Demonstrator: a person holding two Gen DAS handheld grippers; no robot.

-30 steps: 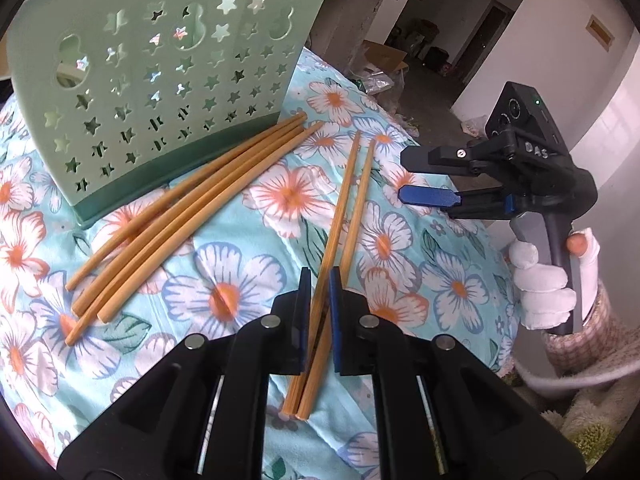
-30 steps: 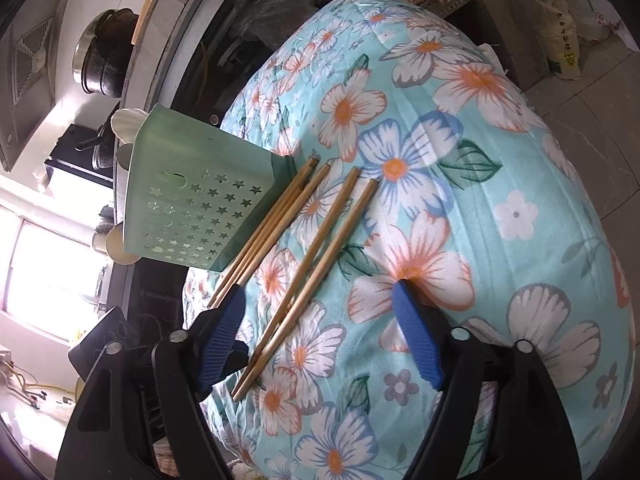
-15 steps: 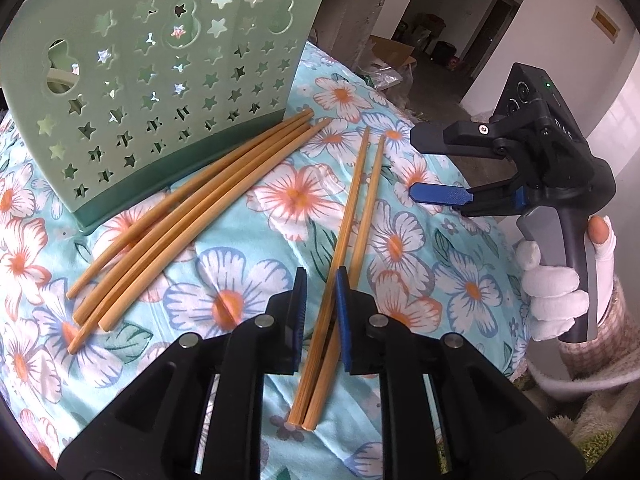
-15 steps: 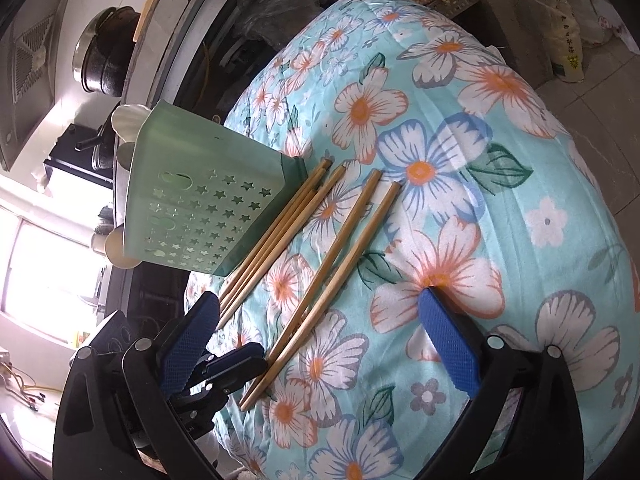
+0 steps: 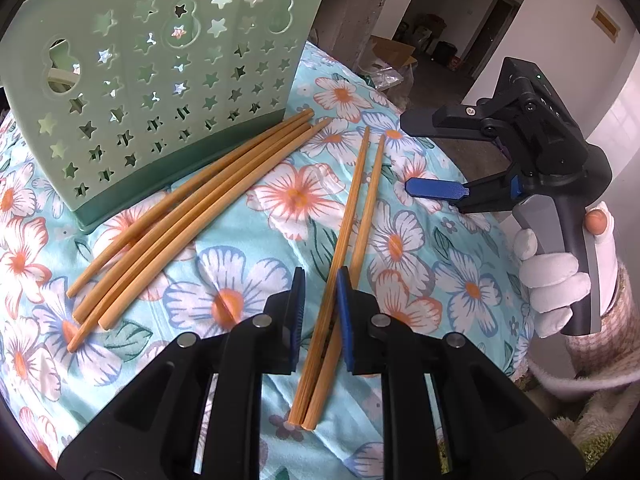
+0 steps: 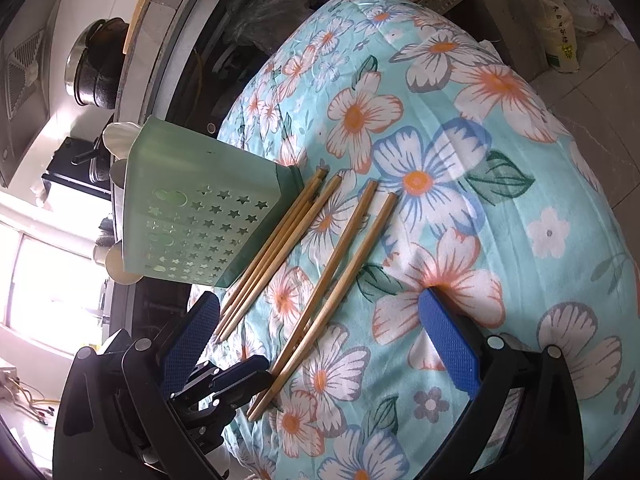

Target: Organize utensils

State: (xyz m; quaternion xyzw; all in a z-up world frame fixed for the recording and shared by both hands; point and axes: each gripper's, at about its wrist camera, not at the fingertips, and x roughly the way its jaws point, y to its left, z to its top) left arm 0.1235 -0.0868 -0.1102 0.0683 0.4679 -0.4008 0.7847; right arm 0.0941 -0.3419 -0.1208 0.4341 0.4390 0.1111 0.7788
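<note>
The left gripper [image 5: 320, 312] straddles a pair of chopsticks [image 5: 352, 236] lying on the floral cloth [image 5: 420, 264]; its fingers stand slightly apart, the right pad against the sticks. Only the right wrist view shows the right gripper [image 6: 320, 340] spread wide. Four chopsticks [image 5: 192, 208] lie left of the fingers, against the green basket [image 5: 152, 72].
</note>
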